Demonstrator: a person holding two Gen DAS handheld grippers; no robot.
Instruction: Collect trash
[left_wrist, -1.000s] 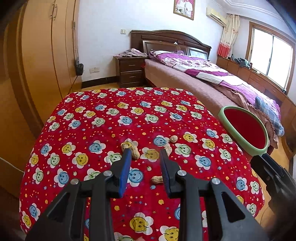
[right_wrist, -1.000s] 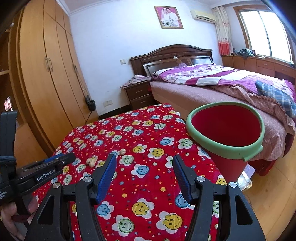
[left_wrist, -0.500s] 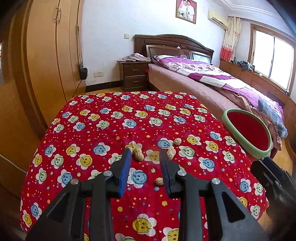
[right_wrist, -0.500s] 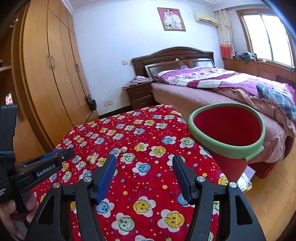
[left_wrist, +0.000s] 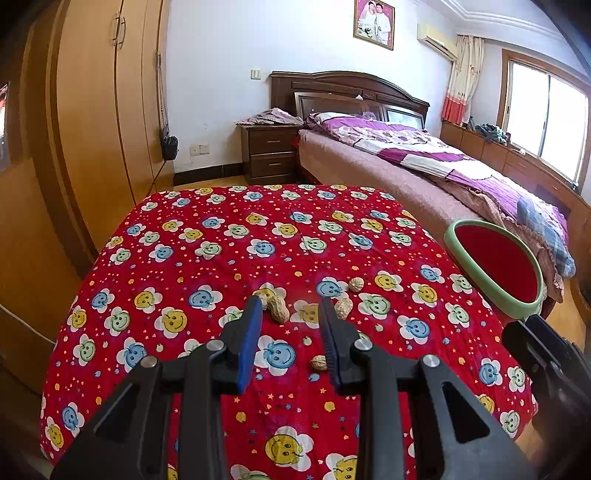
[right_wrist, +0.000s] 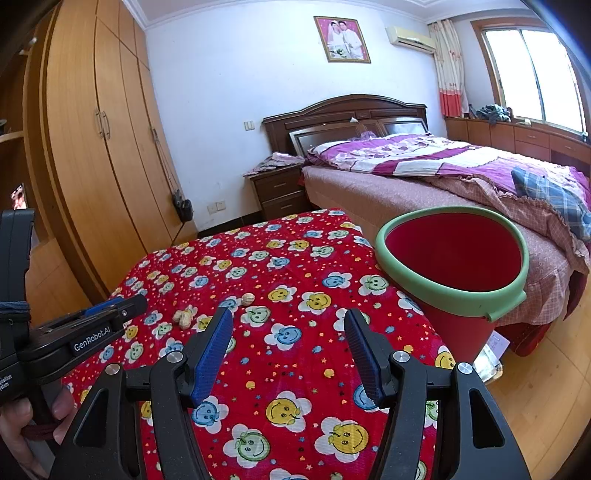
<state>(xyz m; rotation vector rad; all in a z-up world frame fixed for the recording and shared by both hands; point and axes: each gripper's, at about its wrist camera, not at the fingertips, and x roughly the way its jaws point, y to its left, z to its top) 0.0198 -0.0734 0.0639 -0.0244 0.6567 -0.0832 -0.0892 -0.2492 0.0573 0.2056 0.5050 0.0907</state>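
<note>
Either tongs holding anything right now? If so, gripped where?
Nothing held. Left tongs are open above the peanut shells; right tongs are open over the red cloth, nothing between them.

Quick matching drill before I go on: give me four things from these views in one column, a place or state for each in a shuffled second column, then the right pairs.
1. left gripper
2. right gripper
3. whole peanut
4. red bin

A. standing beside the table, green rim
B. lying on the red cloth
C. jaws wide apart, nothing between them
D. jaws narrowly apart above the shells

Pairs: 1-D, 2-C, 3-B, 4-A
</note>
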